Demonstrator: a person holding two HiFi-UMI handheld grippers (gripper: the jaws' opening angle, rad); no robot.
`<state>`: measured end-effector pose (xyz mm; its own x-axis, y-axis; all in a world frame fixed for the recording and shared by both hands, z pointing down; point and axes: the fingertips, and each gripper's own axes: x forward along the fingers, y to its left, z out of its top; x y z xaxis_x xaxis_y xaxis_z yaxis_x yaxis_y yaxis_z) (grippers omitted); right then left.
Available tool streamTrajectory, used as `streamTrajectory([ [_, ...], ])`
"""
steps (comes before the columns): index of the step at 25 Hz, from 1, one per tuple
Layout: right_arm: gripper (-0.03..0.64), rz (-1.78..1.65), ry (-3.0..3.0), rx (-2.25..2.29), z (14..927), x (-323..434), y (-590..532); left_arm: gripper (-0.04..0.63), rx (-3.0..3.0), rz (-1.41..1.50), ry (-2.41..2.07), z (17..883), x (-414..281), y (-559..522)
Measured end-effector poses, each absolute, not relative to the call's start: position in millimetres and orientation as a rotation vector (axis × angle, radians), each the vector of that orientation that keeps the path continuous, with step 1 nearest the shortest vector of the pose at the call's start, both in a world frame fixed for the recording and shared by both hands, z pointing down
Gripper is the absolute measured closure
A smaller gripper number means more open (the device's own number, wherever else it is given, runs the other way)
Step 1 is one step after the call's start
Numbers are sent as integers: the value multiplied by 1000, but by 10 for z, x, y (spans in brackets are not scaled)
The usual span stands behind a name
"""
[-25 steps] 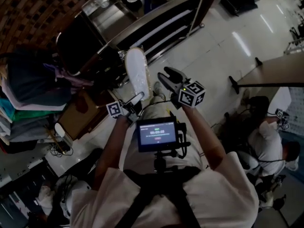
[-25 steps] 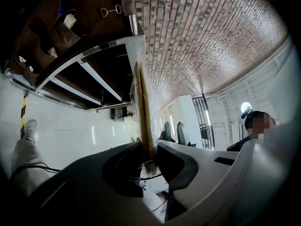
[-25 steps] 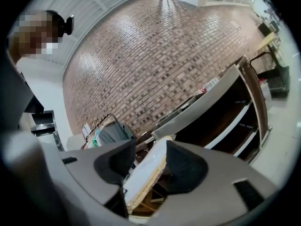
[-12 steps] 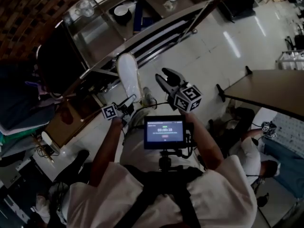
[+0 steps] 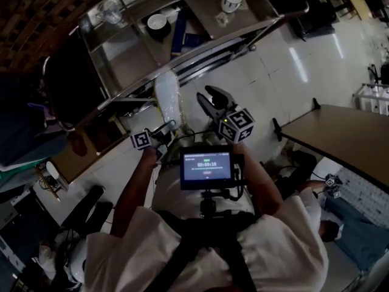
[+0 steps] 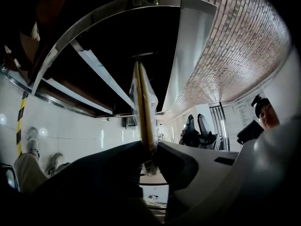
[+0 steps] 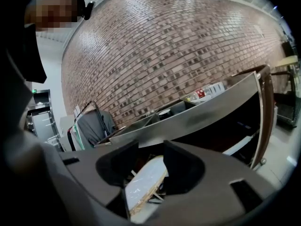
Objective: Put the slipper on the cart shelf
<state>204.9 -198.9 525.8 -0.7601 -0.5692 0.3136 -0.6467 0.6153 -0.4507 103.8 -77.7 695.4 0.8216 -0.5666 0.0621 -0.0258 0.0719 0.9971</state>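
Note:
A long white slipper (image 5: 167, 96) with a tan sole edge is clamped at its heel by my left gripper (image 5: 168, 126), which is shut on it. The slipper points up toward the steel cart (image 5: 200, 48), its toe at the cart's front rail. In the left gripper view the slipper (image 6: 143, 102) stands edge-on between the closed jaws of the left gripper (image 6: 149, 149), before the dark opening under the cart's top shelf. My right gripper (image 5: 205, 100) hangs just right of the slipper, open; its jaws have just been closing with nothing between them. In the right gripper view, the slipper (image 7: 141, 187) shows beyond the right gripper (image 7: 148, 166).
The cart's top shelf holds a bowl (image 5: 157, 22), a cup (image 5: 231, 0) and a dark blue book (image 5: 179, 32). A wooden table (image 5: 346, 132) stands at right, a seated person (image 5: 340, 230) below it. Clothes hang on a rack (image 7: 91, 121) by the brick wall.
Both grippers and the slipper have moved closer to the cart and a little lower. The slipper's toe now reaches the cart's front rail.

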Motion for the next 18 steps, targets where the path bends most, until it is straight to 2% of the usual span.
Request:
streamTrajectory([
  [9, 449, 841, -2702, 801, 5323, 2120, -2369, 534, 1393, -378, -754, 7368, 1041, -1200],
  [18, 449, 783, -2676, 673, 5368, 2224, -2544, 534, 1341, -514, -860, 7573, 968, -1781],
])
